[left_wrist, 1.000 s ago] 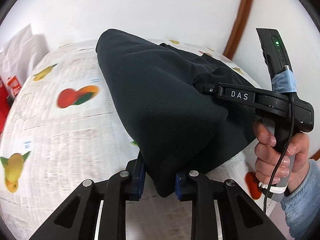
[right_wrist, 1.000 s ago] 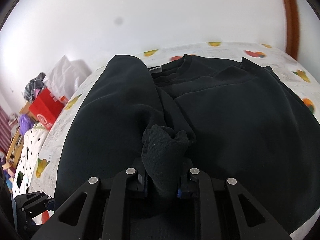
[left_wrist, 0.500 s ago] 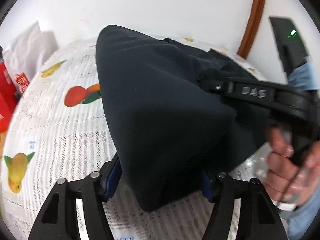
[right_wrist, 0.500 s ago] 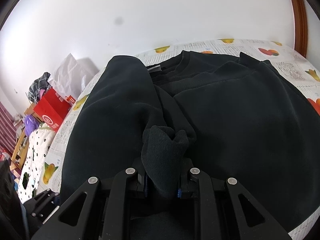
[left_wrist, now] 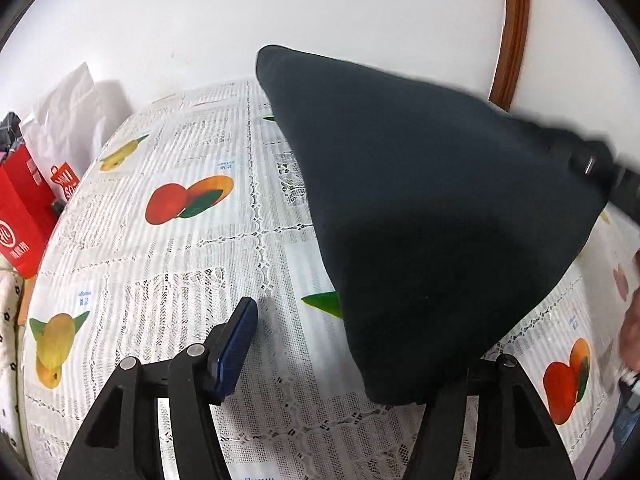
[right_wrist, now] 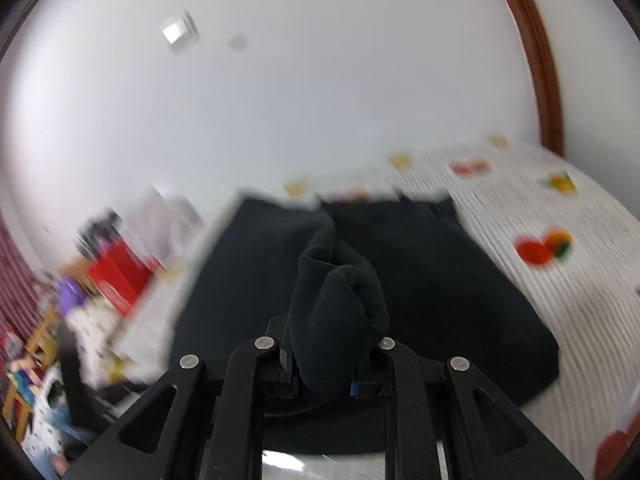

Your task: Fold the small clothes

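Observation:
A black sweatshirt is lifted off the fruit-print tablecloth and stretches up to the right, where my blurred right gripper holds it. Its lowest corner hangs by the right finger of my left gripper, which is open; the blue left pad is bare. In the right wrist view, my right gripper is shut on a bunched fold of the sweatshirt, jaws closing tighter. The remaining part of the sweatshirt lies spread on the table beyond.
A red paper bag and a white plastic bag stand off the table's left side. A brown wooden door frame rises behind on the right. A hand shows at the right edge. Bare tablecloth lies right of the sweatshirt.
My left gripper opened and let go of the sweatshirt's corner. My right gripper drew back and up with its bunched fold, so the sweatshirt now looks farther off and the view is blurred.

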The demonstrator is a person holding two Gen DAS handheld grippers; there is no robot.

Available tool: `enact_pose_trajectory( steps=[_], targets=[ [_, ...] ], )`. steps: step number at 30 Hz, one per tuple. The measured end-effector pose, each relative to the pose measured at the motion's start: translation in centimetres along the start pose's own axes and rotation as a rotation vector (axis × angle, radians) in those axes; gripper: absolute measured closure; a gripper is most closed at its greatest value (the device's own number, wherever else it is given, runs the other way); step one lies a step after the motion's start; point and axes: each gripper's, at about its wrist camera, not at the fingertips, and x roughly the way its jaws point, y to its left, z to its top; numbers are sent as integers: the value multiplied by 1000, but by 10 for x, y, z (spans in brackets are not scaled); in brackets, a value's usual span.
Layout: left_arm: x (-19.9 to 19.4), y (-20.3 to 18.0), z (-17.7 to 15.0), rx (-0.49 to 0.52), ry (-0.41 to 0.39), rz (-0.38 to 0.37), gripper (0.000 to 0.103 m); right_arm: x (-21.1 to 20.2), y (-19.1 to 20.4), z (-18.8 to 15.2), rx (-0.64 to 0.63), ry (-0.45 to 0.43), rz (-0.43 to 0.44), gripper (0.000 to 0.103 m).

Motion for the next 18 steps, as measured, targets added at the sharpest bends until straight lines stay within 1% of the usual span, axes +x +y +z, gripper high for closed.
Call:
enact_pose_trajectory(
  steps=[1, 2, 3, 5, 8, 9, 11, 13, 16, 17, 18],
  targets=[
    [0, 0, 0, -2, 0, -3, 42, 10, -5, -8, -5, 47, -27, 86],
    [0, -2, 0, -6, 2, -7, 42, 19, -9, -15, 6, 92, -37, 85],
    [1, -1, 0, -9, 4, -12, 41, 23, -13, -20, 25, 116, -35, 85],
    [3, 0, 2, -14, 7, -33, 41, 23, -19, -24, 64, 115, -20, 81],
    [1, 9, 1, -31, 8, -65, 40, 20, -26, -22, 123, 120, 23, 68],
    [-1, 12, 1, -35, 9, -84, 40, 19, -29, -21, 137, 125, 41, 66],
    [-1, 9, 4, -37, 16, -141, 39, 20, -33, -17, 160, 132, 80, 54],
    [-1, -3, 6, -13, 16, -148, 38, 26, -34, -15, 186, 135, 96, 53],
    [6, -22, 9, 25, 13, -102, 38, 38, -31, -12, 226, 156, 100, 52],
    [8, -24, 10, 22, 18, -88, 37, 40, -29, -12, 224, 152, 89, 53],
    [10, -24, 10, 14, 19, -80, 36, 42, -28, -11, 222, 150, 80, 55]
  ],
)
